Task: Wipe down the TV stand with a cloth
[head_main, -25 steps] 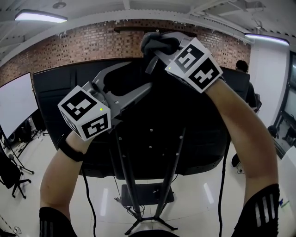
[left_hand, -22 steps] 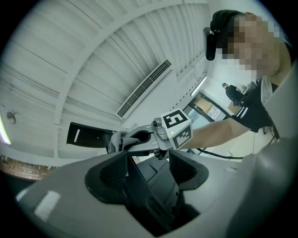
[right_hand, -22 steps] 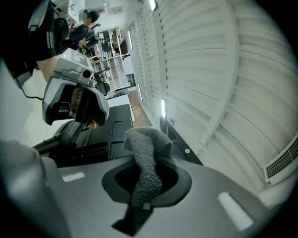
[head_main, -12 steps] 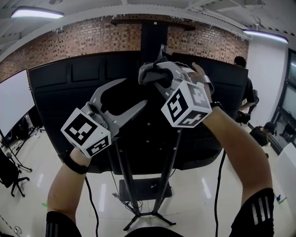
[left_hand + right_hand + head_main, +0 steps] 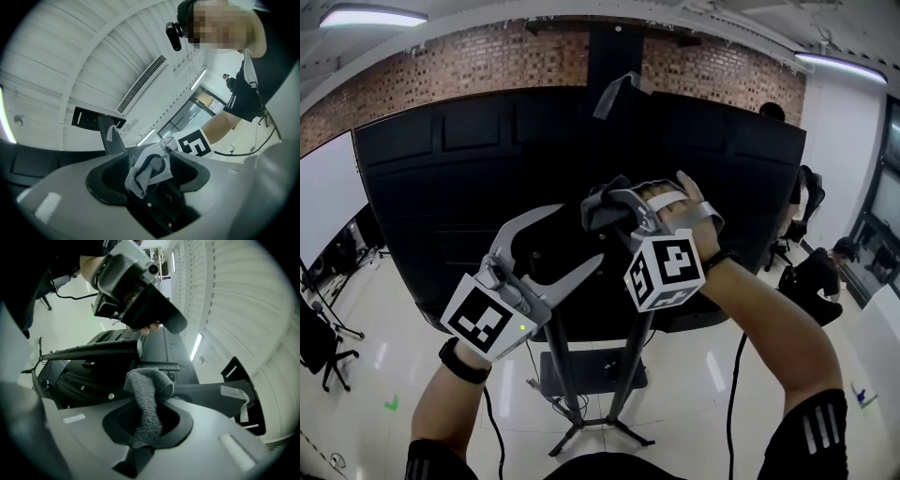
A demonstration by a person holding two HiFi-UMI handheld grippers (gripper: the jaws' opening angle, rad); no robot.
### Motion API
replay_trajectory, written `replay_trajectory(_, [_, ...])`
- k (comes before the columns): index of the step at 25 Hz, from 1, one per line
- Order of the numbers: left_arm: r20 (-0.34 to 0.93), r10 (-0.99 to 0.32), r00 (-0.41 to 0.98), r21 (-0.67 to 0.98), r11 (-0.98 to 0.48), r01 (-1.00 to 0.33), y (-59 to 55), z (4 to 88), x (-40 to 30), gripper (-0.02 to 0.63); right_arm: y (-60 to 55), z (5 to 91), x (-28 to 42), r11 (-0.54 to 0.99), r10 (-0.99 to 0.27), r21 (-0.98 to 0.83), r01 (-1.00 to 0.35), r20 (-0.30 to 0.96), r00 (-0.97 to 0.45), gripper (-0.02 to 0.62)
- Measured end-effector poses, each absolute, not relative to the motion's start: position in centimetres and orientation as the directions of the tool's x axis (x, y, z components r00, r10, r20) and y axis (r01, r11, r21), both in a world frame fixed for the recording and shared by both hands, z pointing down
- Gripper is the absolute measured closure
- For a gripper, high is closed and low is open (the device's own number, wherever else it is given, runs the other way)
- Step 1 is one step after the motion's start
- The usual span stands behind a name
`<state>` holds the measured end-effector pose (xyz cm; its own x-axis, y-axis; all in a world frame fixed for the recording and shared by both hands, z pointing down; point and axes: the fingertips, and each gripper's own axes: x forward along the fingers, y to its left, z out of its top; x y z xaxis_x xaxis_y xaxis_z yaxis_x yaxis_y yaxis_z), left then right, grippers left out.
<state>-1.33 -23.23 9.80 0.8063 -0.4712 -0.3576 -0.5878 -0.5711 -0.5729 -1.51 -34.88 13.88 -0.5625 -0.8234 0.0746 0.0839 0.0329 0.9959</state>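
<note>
Since wiping needs the grey terry cloth (image 5: pixel 147 399) pushed against the TV stand (image 5: pixel 615 66), the right gripper (image 5: pixel 614 202) clamps it as a bunched wad, close to the stand's dark central column behind the TV (image 5: pixel 441 187). The left gripper (image 5: pixel 581 232), jaws apart and empty, hovers just left, probably spare.

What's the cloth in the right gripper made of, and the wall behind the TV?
The cloth looks like grey terry or microfibre: matte, nubbly pile, folding softly. The wall looks like bare red brick, mortar lines showing, though possibly only a facing.
</note>
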Motion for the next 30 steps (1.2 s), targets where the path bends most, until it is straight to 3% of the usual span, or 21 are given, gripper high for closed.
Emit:
replay_trajectory(6, [-0.356,-0.507,0.785,-0.515,-0.594,-0.618,-22.9,14.4,-2.0,0.313,-34.9,18.8,-2.1,0.095,-0.827,0.989,0.112,0.141,-0.545,0.557])
replay_trajectory(12, [-0.321,-0.544,0.775,-0.462,-0.624,-0.630,-23.0,18.9,-2.7,0.313,-34.9,20.7,-1.9,-0.027,-0.867,0.982,0.187,0.070,-0.493,0.556])
replay_trajectory(17, [-0.299,-0.556,0.776,-0.421,-0.653,-0.630,-23.4,21.5,-2.8,0.313,-34.3,22.5,-3.0,-0.052,-0.887,0.961,0.273,0.081,-0.454,0.557])
replay_trajectory(30, [-0.229,-0.575,0.785,-0.328,-0.714,-0.619,-24.5,27.8,-2.8,0.314,-34.2,31.3,-3.8,0.073,-0.893,0.968,0.240,0.171,-0.417,0.558])
